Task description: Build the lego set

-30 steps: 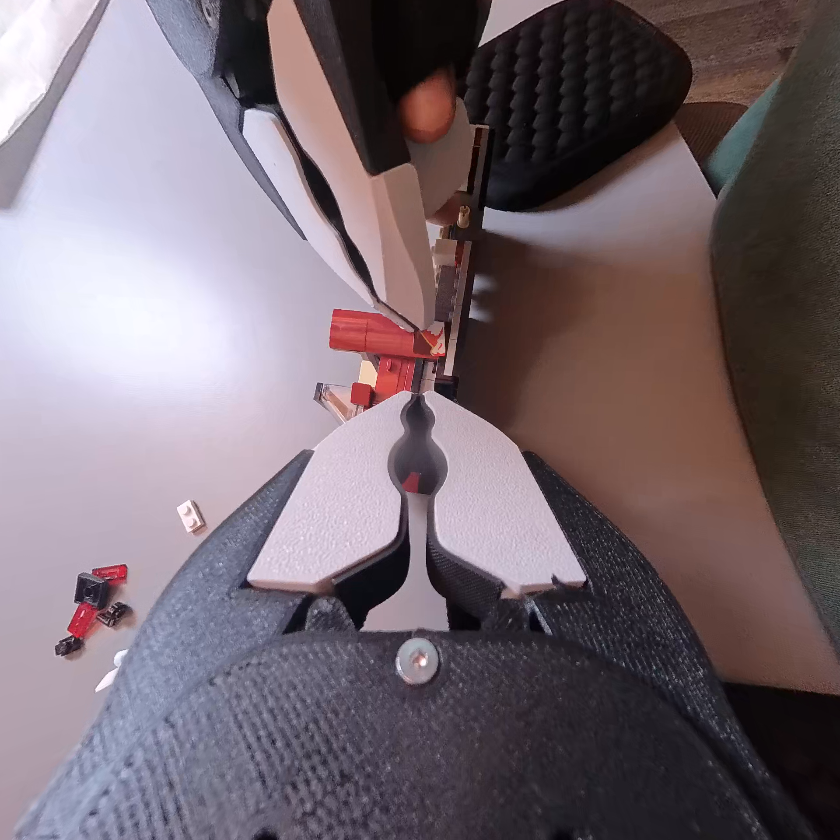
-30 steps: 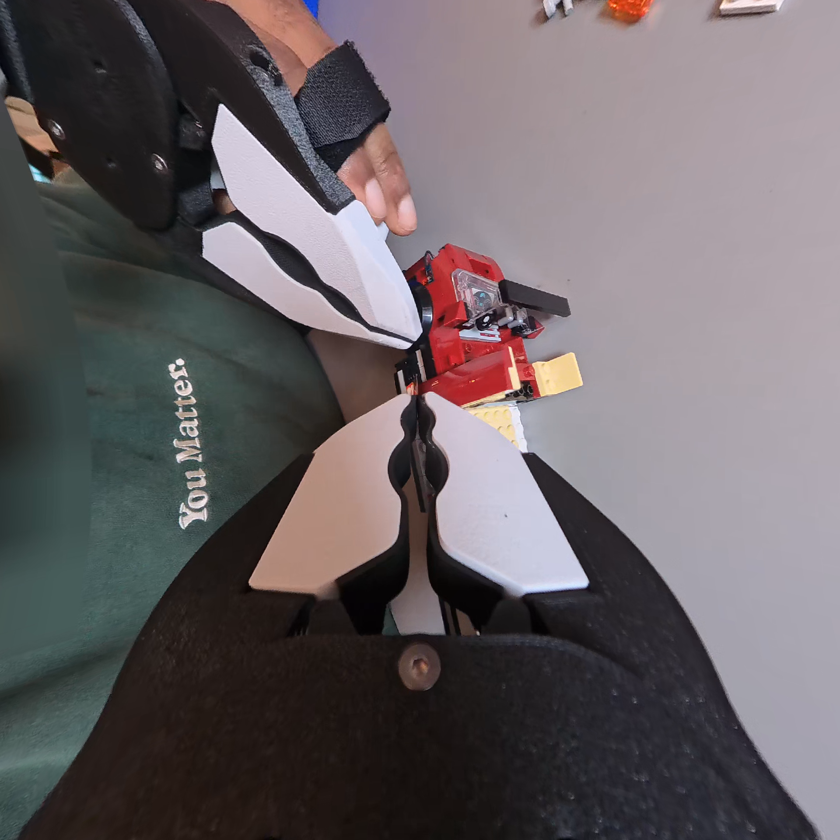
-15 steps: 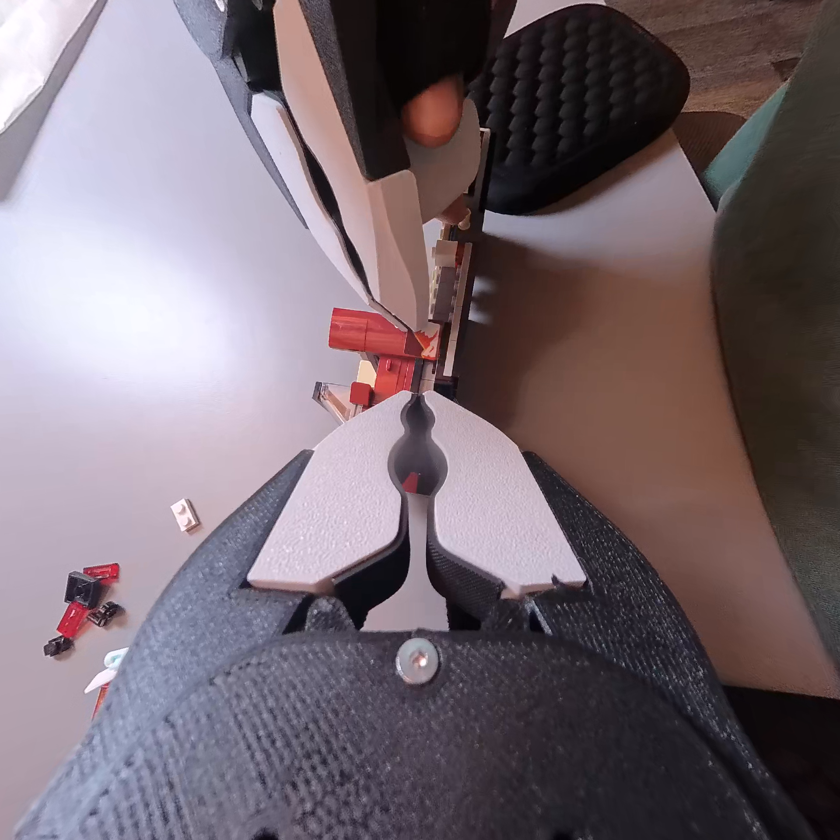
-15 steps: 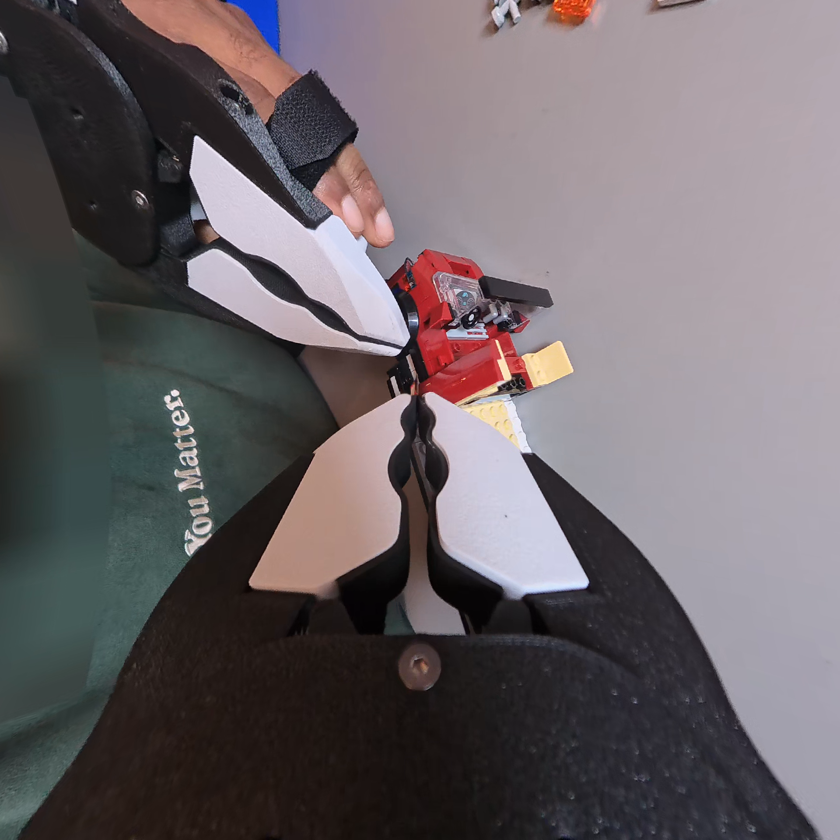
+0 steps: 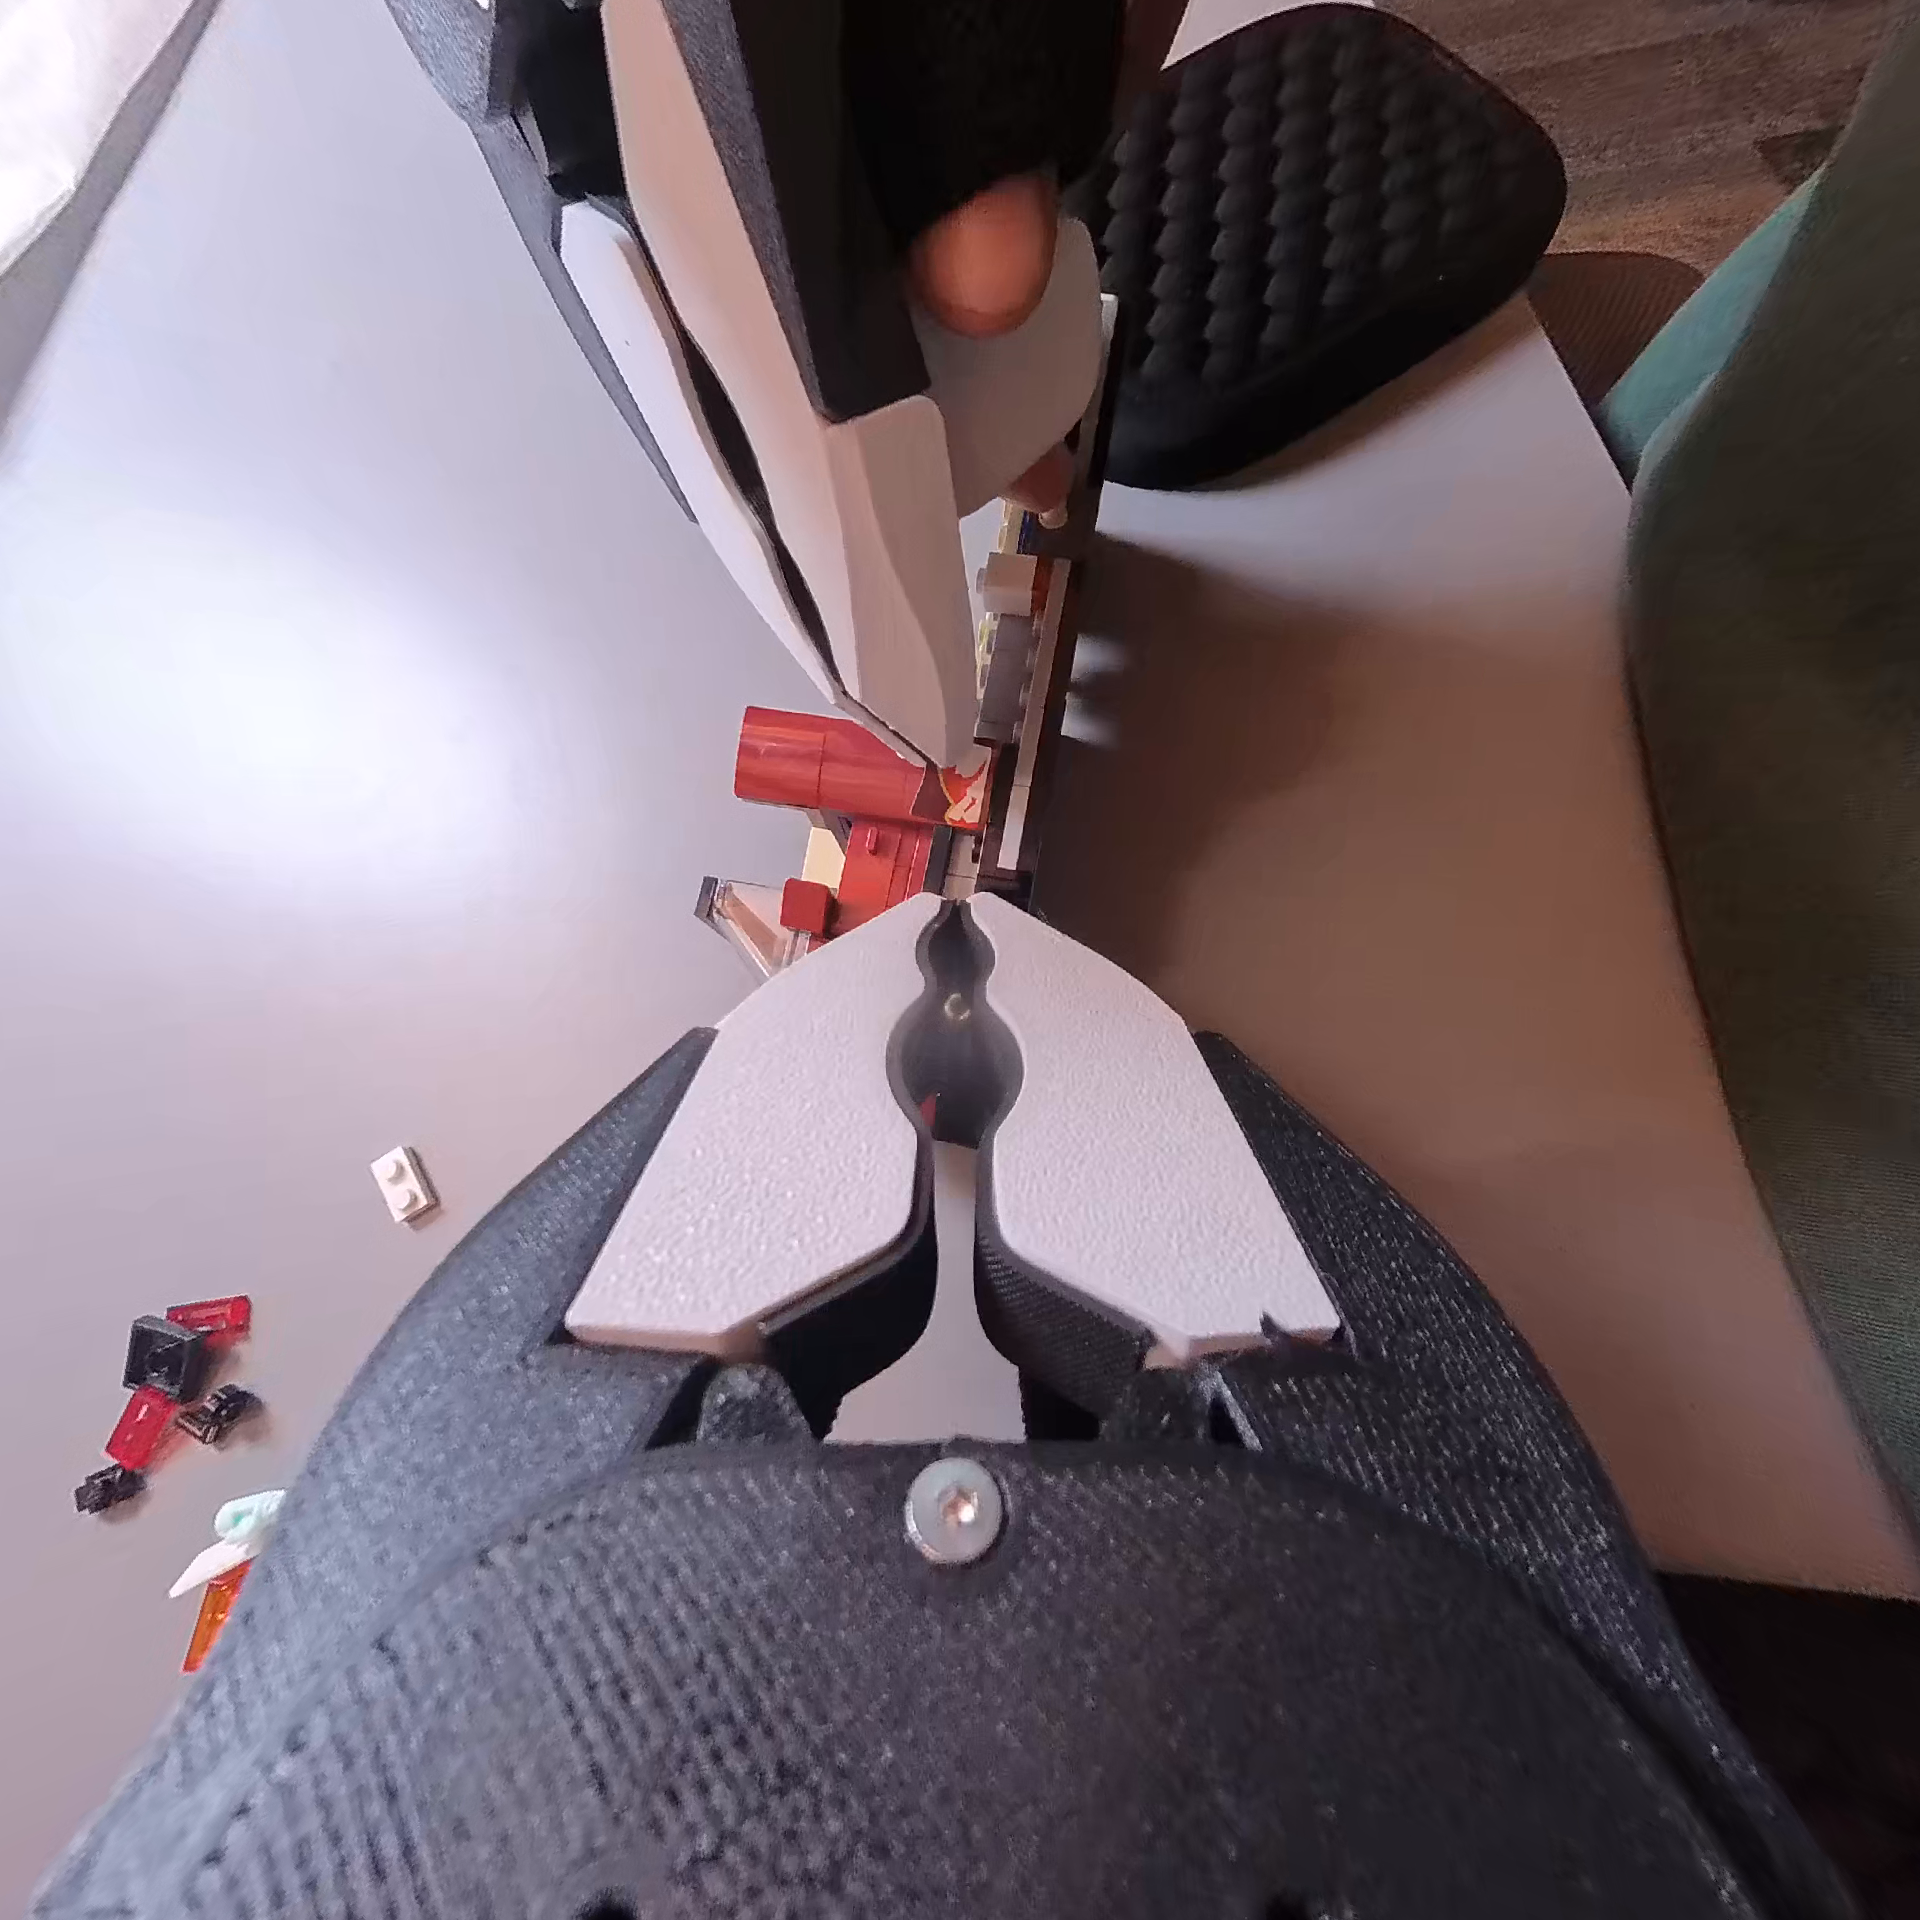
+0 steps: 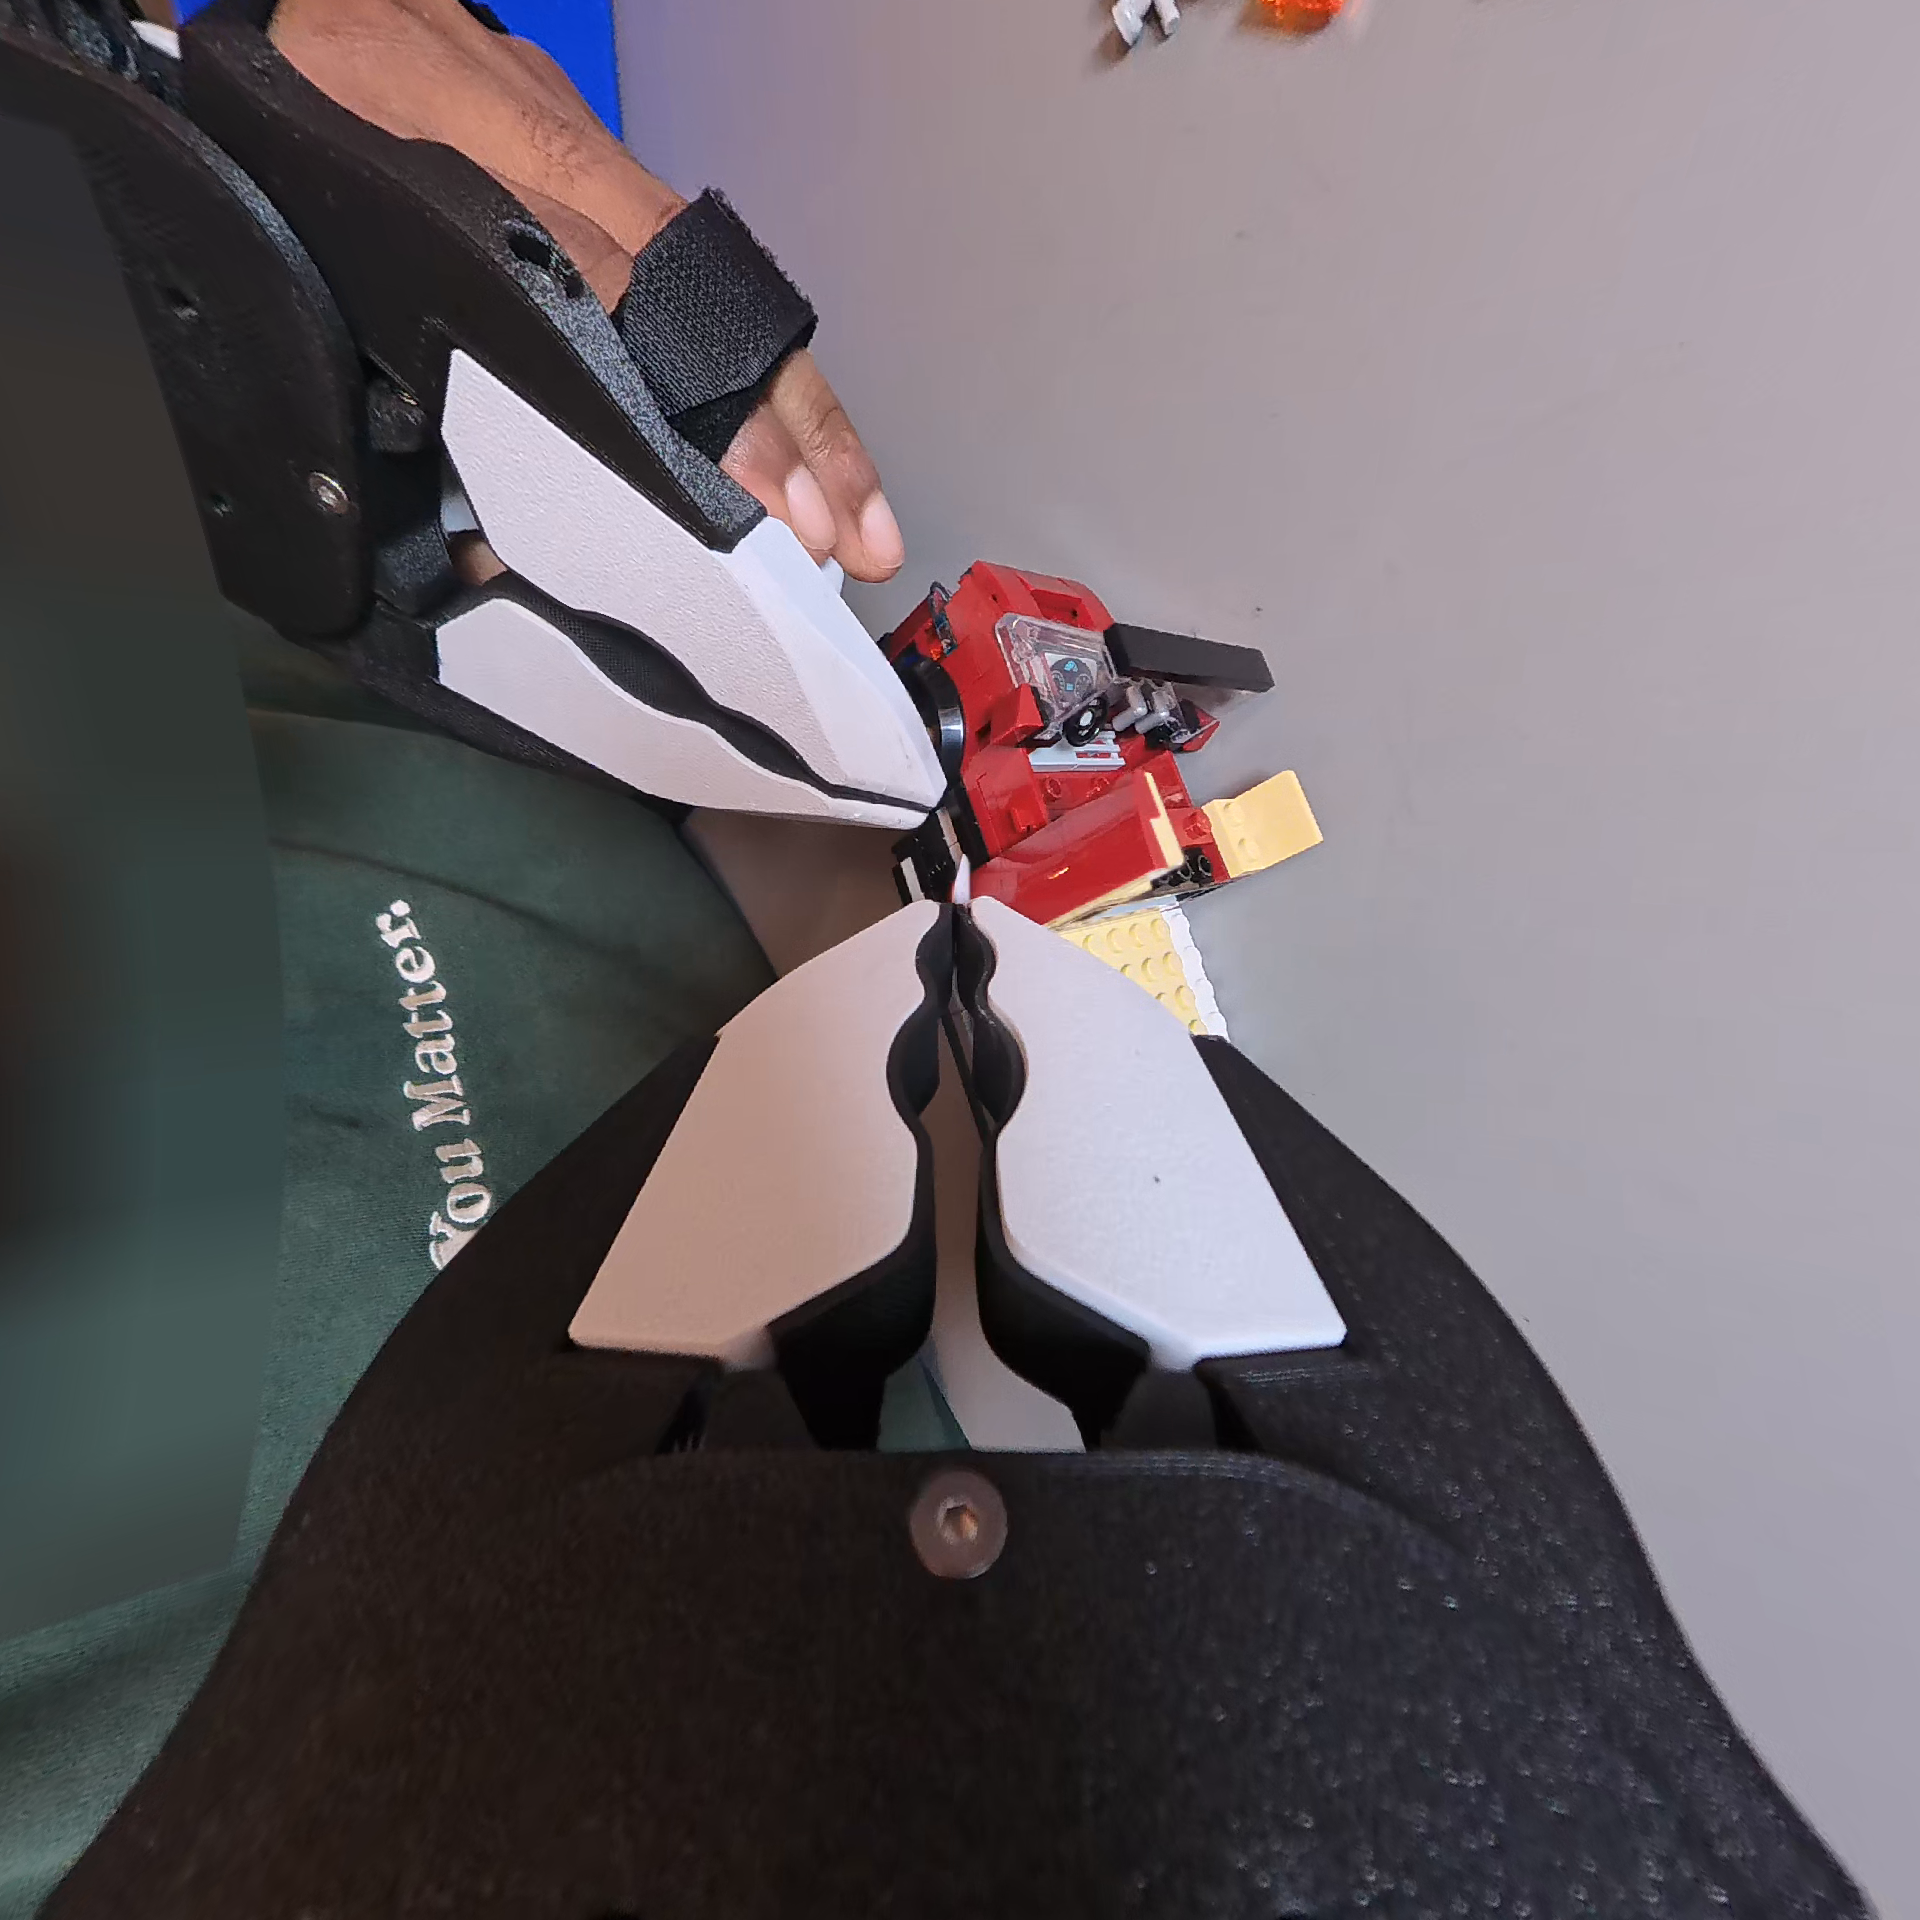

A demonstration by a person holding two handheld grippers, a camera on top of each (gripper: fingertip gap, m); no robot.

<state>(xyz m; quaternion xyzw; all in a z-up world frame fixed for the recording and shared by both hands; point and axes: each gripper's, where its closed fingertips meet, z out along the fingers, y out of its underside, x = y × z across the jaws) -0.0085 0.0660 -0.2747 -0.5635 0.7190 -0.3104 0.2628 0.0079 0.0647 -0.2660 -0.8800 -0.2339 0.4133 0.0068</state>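
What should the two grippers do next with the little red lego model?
Probably squeeze gently together to seat the parts. Both the left gripper and right gripper have their jaws shut on the red lego model, held edge-on above the grey table, so neither is free for loose pieces.

Glossy plastic lego model (image 6: 1049, 748); matt grey table (image 6: 1558, 520).

Grey table (image 5: 312, 520) (soft glare patch); black mesh chair (image 5: 1330, 239); wood floor (image 5: 1662, 114) beyond.
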